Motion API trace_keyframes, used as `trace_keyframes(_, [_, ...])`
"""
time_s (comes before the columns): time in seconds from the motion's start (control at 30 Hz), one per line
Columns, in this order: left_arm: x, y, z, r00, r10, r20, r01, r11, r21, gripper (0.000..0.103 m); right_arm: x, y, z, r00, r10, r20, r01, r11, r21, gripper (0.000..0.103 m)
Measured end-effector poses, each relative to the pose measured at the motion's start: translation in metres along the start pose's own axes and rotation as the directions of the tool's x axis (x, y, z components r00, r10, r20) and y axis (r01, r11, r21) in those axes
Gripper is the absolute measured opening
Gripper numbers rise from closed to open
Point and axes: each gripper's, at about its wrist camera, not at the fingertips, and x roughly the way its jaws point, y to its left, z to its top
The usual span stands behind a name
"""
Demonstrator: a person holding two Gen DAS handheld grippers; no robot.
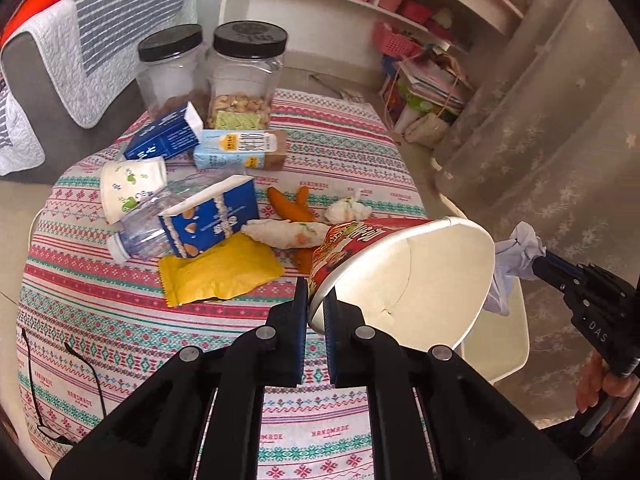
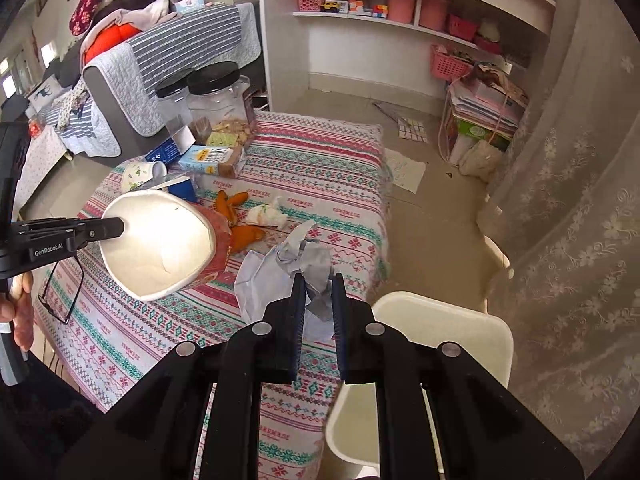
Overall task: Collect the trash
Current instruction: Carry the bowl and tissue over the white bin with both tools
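Note:
My left gripper (image 1: 317,298) is shut on the rim of a red paper noodle cup (image 1: 404,276), held tilted above the table with its white inside facing me; the cup also shows in the right wrist view (image 2: 160,244). My right gripper (image 2: 317,280) is shut on a crumpled pale blue paper (image 2: 288,276), held just right of the cup's mouth; the paper also shows in the left wrist view (image 1: 514,256). On the patterned tablecloth (image 1: 120,320) lie a yellow wrapper (image 1: 218,272), a blue carton (image 1: 212,220), a plastic bottle (image 1: 140,232), a paper cup (image 1: 128,188), crumpled tissues (image 1: 348,210) and orange peels (image 1: 288,204).
Two black-lidded jars (image 1: 244,76) and two more cartons (image 1: 240,150) stand at the table's far side. Glasses (image 1: 64,380) lie near the left edge. A white chair (image 2: 432,344) stands at the table's right. A sofa, shelves and a curtain surround the table.

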Motion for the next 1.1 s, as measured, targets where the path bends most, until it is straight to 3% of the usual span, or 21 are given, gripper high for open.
trace_keyframes(0.33, [0.046, -0.100, -0.011, 0.991, -0.108, -0.078, 0.117, 0.986, 0.118, 0.008, -0.014, -0.060, -0.044, 0.986, -0.155, -0.057, 0.155, 0.988, 0.006, 0.013])
trace_keyframes(0.57, [0.081, -0.159, -0.026, 0.983, -0.117, -0.143, 0.145, 0.969, 0.200, 0.008, -0.009, -0.081, -0.071, 0.970, -0.210, -0.122, 0.208, 0.978, -0.029, 0.013])
trace_keyframes(1.1, [0.128, -0.185, -0.045, 0.961, -0.133, -0.243, 0.194, 0.948, 0.252, 0.008, 0.013, -0.087, -0.091, 0.932, -0.291, -0.216, 0.283, 0.957, -0.069, 0.014])
